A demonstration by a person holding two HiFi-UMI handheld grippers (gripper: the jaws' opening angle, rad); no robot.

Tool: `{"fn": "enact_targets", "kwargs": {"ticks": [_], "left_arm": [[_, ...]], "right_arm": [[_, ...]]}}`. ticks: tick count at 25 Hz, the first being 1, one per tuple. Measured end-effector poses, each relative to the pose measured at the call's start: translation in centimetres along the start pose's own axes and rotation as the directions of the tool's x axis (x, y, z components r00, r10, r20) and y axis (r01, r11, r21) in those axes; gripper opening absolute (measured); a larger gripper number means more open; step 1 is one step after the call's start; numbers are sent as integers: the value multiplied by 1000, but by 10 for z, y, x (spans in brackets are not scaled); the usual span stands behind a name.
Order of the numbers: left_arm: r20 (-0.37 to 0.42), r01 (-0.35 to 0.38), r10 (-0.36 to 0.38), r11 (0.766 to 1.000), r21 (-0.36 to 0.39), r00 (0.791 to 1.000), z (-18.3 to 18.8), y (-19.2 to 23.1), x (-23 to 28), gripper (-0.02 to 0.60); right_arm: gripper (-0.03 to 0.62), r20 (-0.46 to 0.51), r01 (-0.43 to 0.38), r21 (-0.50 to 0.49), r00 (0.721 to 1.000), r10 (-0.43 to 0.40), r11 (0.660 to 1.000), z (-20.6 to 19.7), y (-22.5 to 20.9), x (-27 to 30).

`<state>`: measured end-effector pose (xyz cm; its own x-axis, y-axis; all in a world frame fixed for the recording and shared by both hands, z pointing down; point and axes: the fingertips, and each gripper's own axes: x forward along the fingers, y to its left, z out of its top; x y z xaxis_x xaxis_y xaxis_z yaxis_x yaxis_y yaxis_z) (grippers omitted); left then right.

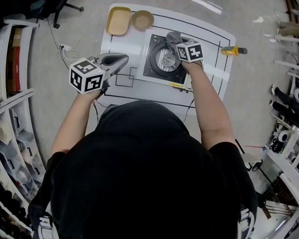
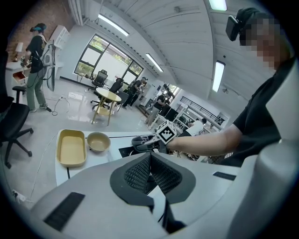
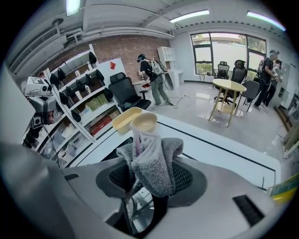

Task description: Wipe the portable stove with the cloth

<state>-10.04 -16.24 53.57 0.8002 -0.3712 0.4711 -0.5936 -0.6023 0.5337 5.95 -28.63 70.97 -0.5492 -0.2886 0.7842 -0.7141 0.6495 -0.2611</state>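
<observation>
Jaws: right gripper (image 1: 178, 44) clamped on cloth (image 3: 152, 161); left gripper (image 2: 150, 170) shut, empty, left of portable stove (image 1: 159, 62) | cloth over stove's far edge | likely soft, light, floppy: pinch a bunched fold

Fluffy grey cloth (image 3: 152, 161); glossy metal stove (image 1: 163, 59).

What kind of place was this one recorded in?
Probably an open lab or workshop, not a kitchen: equipment shelves line a brick wall, office chairs stand by a round table, and the portable stove sits on a white table marked with black lines.
</observation>
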Motion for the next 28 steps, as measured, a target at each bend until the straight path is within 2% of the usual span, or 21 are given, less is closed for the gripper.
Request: {"fn": "enact_targets", "kwargs": {"ticks": [5, 12, 28], "left_arm": [[-3, 7, -7, 1000, 4, 1000, -2, -6, 5, 23], [-13, 26, -26, 1000, 17, 1000, -5, -18, 12, 23], [-29, 62, -61, 997, 45, 998, -14, -45, 13, 23]], "right_arm": [[208, 5, 61, 14, 998, -61, 998, -12, -20, -17], [207, 9, 100, 60, 995, -101, 993, -37, -37, -38], [207, -20, 142, 61, 990, -141, 988, -92, -19, -72]]}}
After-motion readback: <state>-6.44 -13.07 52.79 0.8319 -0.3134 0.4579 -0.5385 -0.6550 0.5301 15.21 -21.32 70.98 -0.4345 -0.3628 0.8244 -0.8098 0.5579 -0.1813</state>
